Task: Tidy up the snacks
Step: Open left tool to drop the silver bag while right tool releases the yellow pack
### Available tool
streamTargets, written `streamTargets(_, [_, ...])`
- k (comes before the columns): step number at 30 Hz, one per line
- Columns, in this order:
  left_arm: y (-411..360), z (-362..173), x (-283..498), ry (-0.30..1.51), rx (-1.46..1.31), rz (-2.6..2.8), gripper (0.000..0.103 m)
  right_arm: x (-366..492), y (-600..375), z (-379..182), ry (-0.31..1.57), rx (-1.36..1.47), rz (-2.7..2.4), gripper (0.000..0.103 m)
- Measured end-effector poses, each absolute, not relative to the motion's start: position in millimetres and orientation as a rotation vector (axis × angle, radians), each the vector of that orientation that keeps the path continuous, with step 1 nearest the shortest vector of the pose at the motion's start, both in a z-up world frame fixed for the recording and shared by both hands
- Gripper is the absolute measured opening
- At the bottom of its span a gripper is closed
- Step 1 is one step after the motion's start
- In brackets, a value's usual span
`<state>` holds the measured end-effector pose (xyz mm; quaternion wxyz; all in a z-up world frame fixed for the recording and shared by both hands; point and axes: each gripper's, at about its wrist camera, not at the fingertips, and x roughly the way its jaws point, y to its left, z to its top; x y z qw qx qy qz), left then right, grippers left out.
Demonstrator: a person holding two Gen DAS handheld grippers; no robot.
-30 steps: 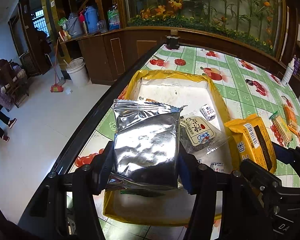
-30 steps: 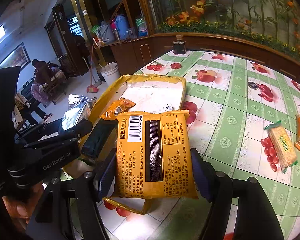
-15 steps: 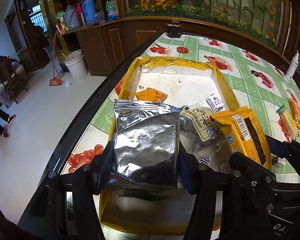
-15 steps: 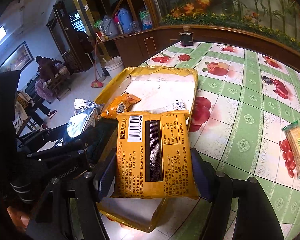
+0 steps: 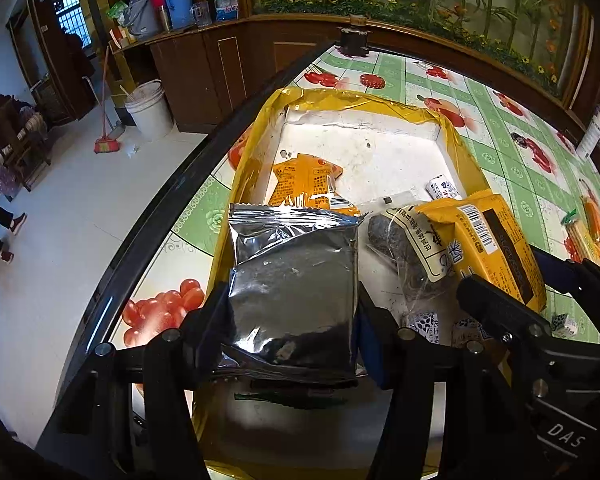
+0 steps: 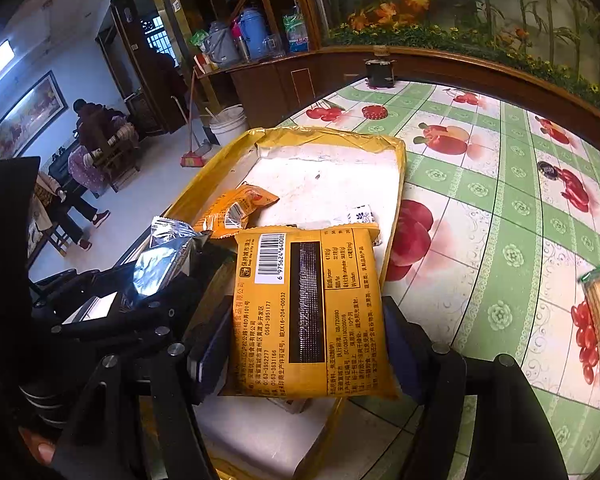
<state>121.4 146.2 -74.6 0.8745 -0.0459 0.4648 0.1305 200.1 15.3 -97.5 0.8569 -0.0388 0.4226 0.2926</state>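
Both our wrist views look forward and down, close over the shallow yellow-rimmed cardboard tray (image 5: pixel 256 136) (image 6: pixel 396 184); they share it, the left view from farther left.

Quick count: one yellow-rimmed tray (image 5: pixel 456 148). Snacks over or in it: one silver foil pouch (image 5: pixel 294 292), one yellow packet with a barcode (image 6: pixel 308 312), one orange packet (image 5: pixel 304 184), one clear-wrapped dark snack (image 5: pixel 404 248), and three small white wrapped candies that I can make out (image 5: pixel 442 188). On the tablecloth, two cracker packs (image 5: pixel 580 236).
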Motion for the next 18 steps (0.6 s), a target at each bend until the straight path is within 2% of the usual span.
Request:
streamTargets(11, [156.1,-69.6,116.0,0.962,-0.16,0.219,0.058,209.9,27.2,-94.7,0.869,-0.128,0.652,0.073])
streamTargets(18, [157.5,-68.7,112.3,0.971,-0.178,0.189,0.063,211.8,25.9,-96.8,0.897,-0.105,0.681,0.074])
